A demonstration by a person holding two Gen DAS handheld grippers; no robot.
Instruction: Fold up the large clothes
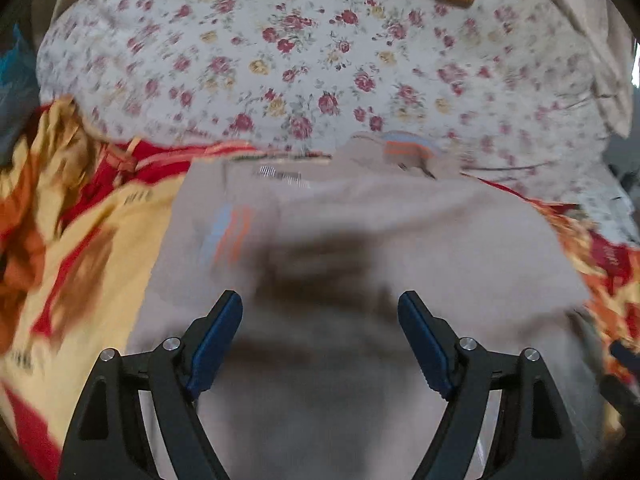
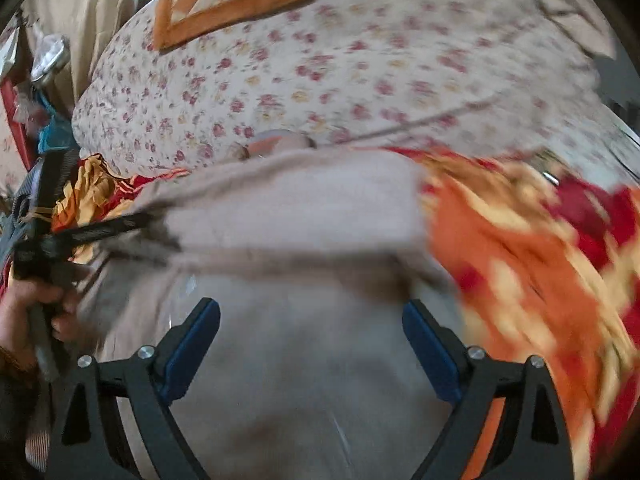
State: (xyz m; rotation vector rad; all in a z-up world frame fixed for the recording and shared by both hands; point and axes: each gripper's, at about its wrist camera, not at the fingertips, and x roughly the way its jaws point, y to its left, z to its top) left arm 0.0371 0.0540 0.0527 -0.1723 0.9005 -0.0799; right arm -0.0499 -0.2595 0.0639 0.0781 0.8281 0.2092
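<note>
We hold both the left gripper (image 1: 320,300) and the right gripper (image 2: 311,308) spread wide and empty over the beige shirt (image 1: 360,232).

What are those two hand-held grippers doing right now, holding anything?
Left hand-held gripper: open, holding nothing, above the beige garment.
Right hand-held gripper: open, holding nothing, also over the garment.

Both grippers look the same: the left gripper (image 1: 320,300) and right gripper (image 2: 311,308) have chunky black plastic fingers (image 1: 172,392) with blue ribbed pads (image 1: 216,344) and shiny round silver screw heads (image 1: 172,343). The person's left hand (image 2: 28,312) shows a brownish knit cuff (image 2: 12,364).
</note>
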